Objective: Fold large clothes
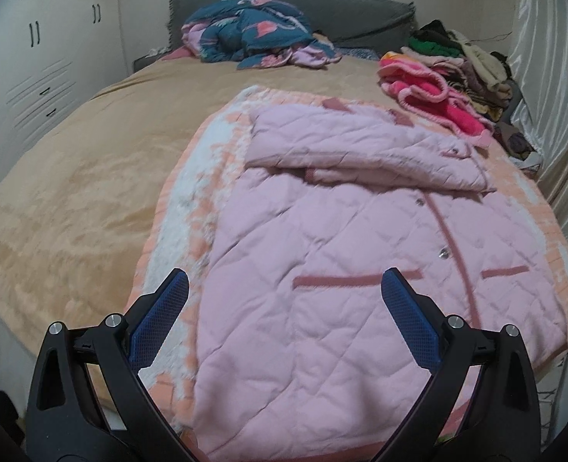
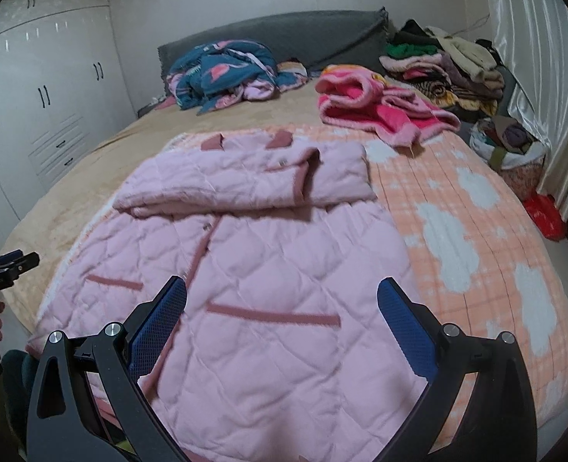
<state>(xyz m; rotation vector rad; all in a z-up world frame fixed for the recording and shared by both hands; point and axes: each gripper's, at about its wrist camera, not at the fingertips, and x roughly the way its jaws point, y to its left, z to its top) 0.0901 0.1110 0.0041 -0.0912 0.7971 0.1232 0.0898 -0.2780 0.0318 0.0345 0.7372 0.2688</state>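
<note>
A pale pink quilted jacket lies flat on the bed with its front up, both sleeves folded across the chest. Dark pink pocket trims and a buttoned placket show on it. My left gripper hovers open above the jacket's lower left part, with nothing between its blue pads. My right gripper hovers open above the lower right part, over a pocket trim, also holding nothing. The left gripper's tip shows at the left edge of the right wrist view, beside the bed.
The jacket rests on an orange-and-white blanket over a tan bedspread. A blue patterned quilt and a bright pink garment lie further back. Stacked clothes fill the far right corner. White wardrobes stand left; a curtain hangs right.
</note>
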